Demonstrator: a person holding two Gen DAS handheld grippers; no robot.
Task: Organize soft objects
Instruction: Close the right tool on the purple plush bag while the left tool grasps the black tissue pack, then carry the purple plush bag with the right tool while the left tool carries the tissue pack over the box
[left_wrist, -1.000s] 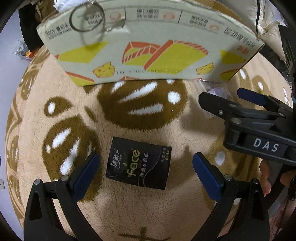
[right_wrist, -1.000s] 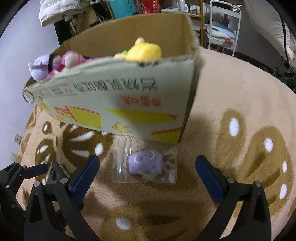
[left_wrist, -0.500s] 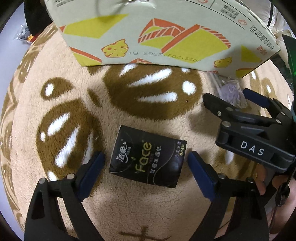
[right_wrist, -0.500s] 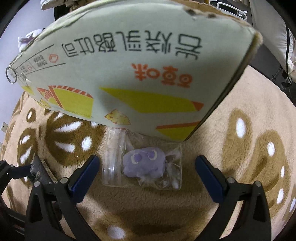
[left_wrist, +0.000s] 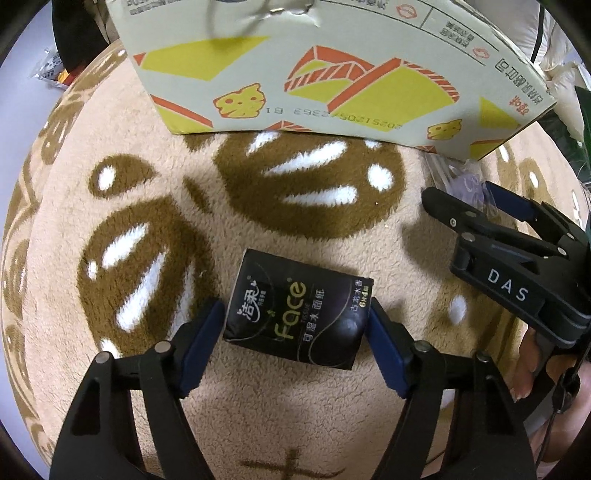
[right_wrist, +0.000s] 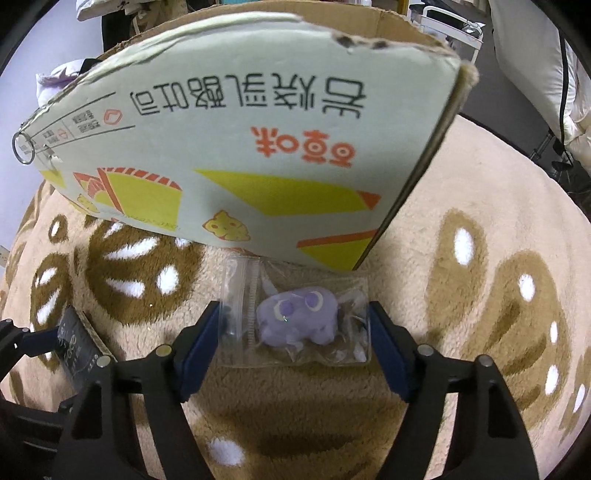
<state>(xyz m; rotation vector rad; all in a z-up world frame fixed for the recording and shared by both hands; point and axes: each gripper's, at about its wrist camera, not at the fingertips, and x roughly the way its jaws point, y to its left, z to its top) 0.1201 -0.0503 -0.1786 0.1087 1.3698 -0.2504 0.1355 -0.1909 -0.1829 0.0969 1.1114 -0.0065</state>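
Nearest, two hand-held grippers, each with two blue pads; left gripper (left_wrist: 297, 323) closing, pads at the two short ends of one black tissue pack (left_wrist: 297, 315), which lies flat on the rug (left_wrist: 122, 173), whether the pads press yet cannot be told; right gripper (right_wrist: 293, 334) closing, pads at the edges of one clear zip bag (right_wrist: 295, 317), a firm clamp not confirmed; bag holds one purple plush toy (right_wrist: 297, 319) and rests on the rug just in front of the box. Beyond, one fluffy beige rug with brown and white markings; tissue pack and bag lie side by side, near each other. Farthest, one open cardboard box (right_wrist: 236, 155) with yellow and orange print; one metal ring (right_wrist: 23, 147) at its left corner.
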